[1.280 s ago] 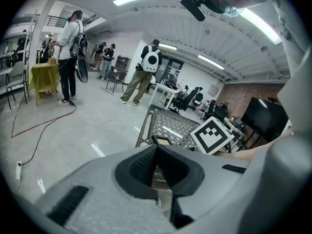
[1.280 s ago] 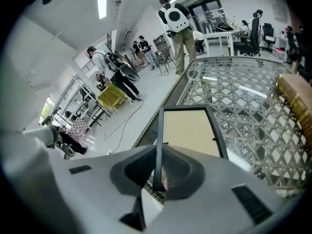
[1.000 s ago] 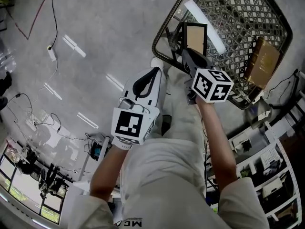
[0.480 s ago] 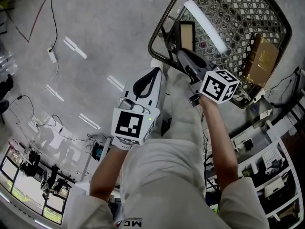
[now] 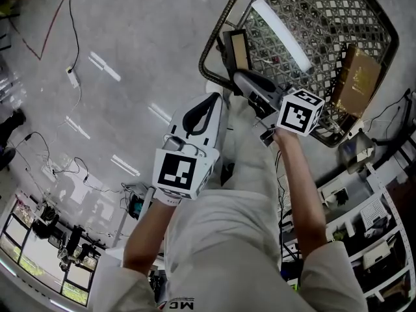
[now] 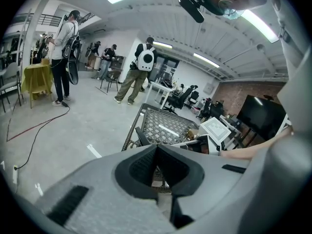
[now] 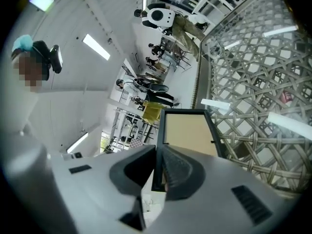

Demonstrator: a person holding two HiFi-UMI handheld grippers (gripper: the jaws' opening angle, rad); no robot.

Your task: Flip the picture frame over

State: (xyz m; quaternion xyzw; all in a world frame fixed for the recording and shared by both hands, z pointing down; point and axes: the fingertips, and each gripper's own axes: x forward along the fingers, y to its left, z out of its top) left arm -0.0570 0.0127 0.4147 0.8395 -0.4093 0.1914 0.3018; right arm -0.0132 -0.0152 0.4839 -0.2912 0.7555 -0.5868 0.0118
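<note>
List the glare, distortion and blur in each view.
Head view: strip lights glare off the glossy floor and the table top. Left gripper view: strong fisheye, black corners, left gripper filling the lower half. Right gripper view: same fisheye bending the table weave; picture frame sharp; mosaic patch upper left.

You have two tools, the left hand-held gripper point(image 5: 209, 99) and right hand-held gripper point(image 5: 239, 77), plus one picture frame point(image 5: 238, 49), one worktop point(image 5: 338, 25) and one brown box point(image 5: 356, 80).

Picture frame point(image 7: 187, 133), lower edge behind the right claw point(image 7: 157, 152)
</note>
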